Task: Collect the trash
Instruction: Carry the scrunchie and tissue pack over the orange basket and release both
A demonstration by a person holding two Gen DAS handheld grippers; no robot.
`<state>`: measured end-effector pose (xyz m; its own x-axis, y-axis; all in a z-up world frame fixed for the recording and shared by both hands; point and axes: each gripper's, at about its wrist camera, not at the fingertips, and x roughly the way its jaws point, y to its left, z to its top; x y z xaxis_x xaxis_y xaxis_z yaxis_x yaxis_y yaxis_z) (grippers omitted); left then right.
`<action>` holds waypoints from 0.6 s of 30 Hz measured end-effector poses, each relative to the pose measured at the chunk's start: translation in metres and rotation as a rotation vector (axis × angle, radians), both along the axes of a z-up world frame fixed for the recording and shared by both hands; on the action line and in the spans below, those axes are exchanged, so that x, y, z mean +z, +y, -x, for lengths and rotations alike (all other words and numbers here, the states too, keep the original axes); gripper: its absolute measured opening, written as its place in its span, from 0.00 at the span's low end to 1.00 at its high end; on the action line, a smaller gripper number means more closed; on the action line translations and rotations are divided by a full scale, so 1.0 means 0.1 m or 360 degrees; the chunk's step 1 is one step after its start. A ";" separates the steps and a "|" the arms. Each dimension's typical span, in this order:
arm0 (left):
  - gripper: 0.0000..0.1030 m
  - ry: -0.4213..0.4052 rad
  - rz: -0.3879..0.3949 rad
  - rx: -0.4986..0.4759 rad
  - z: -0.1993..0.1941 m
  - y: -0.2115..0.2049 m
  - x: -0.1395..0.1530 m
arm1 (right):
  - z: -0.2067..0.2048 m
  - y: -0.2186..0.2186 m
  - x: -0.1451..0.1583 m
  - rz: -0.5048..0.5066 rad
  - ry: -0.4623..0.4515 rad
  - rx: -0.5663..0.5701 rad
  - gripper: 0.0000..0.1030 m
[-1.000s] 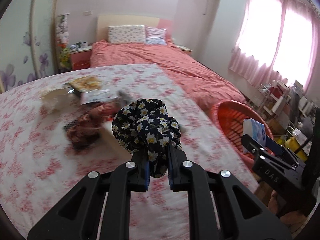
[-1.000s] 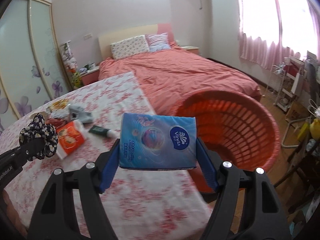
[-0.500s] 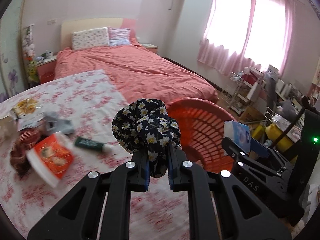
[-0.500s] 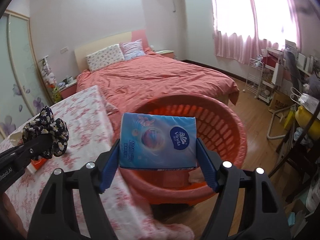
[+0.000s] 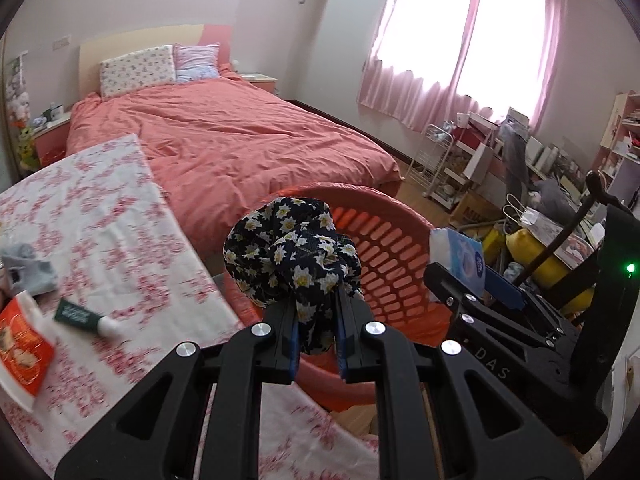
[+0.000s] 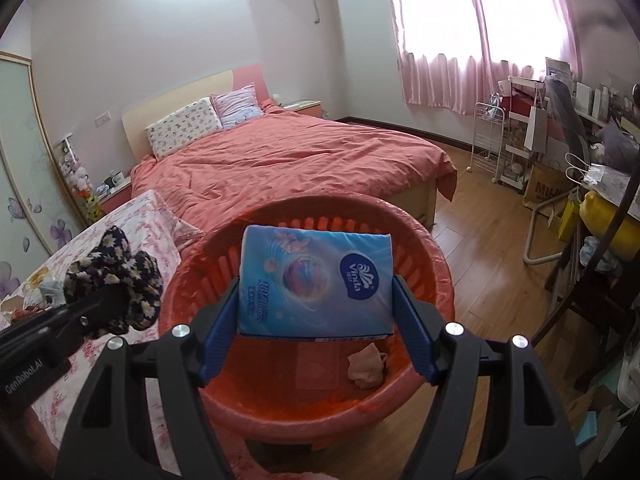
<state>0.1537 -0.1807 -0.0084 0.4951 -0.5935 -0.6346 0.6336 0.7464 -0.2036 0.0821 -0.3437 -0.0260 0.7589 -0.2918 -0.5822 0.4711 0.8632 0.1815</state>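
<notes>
Farthest left, the counter (image 5: 120, 240) under its pink-flowered cloth carried a red and white packet (image 5: 20, 344), a grey crumpled item (image 5: 30, 268) and a dark green tube (image 5: 86, 316) with a white cap, all lying apart from one another near its left edge. Just right of them, the left hand-held gripper (image 5: 316, 334) was clamped on the tail of a dark scrunchie (image 5: 292, 252) printed with white daisies, its blue pads squeezed close with only the cloth between them; the bunched fabric stood above the fingertips, in front of the near-left rim of the orange basket (image 5: 392, 248). From the right wrist view the same scrunchie (image 6: 116, 280) sat over the counter's edge, just beside the basket's left rim and not over its opening. Behind, a bed (image 5: 224, 136) with a coral cover ran back to two pillows. Further right, the right hand-held gripper (image 6: 316, 320) held a blue tissue pack (image 6: 316, 280) across its width, jaws spread wide and pressing on the pack's two short sides. That pack hung above the open mouth of the orange basket (image 6: 432, 256), which stood on the wooden floor (image 6: 480, 240) against the counter. Inside, at the bottom, lay a crumpled pinkish wad (image 6: 366, 366) and a flat clear wrapper (image 6: 318, 366). At far right, pink curtains (image 6: 460, 40) hung over a bright window above cluttered shelves.
</notes>
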 end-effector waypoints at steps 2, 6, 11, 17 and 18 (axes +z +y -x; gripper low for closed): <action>0.13 0.0008 -0.0007 -0.0021 -0.01 -0.07 -0.03 | -0.03 -0.08 -0.02 -0.0007 -0.0002 -0.0007 0.68; 0.13 0.0015 -0.0019 -0.0045 -0.04 -0.16 -0.07 | -0.09 -0.20 -0.06 -0.0038 -0.0009 -0.0021 0.68; 0.13 0.0031 -0.0042 -0.0061 -0.07 -0.25 -0.12 | -0.15 -0.33 -0.10 -0.0099 -0.0028 -0.0036 0.69; 0.40 0.0052 -0.0076 -0.0025 -0.12 -0.27 -0.17 | -0.22 -0.42 -0.12 -0.0162 -0.0058 -0.0023 0.73; 0.45 0.0053 -0.0074 -0.0003 -0.13 -0.25 -0.18 | -0.22 -0.43 -0.11 -0.0167 -0.0063 -0.0028 0.76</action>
<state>0.1663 -0.2052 -0.0263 0.4720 -0.5640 -0.6776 0.6285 0.7543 -0.1900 0.1036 -0.3871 -0.0373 0.7771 -0.2441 -0.5801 0.4766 0.8302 0.2892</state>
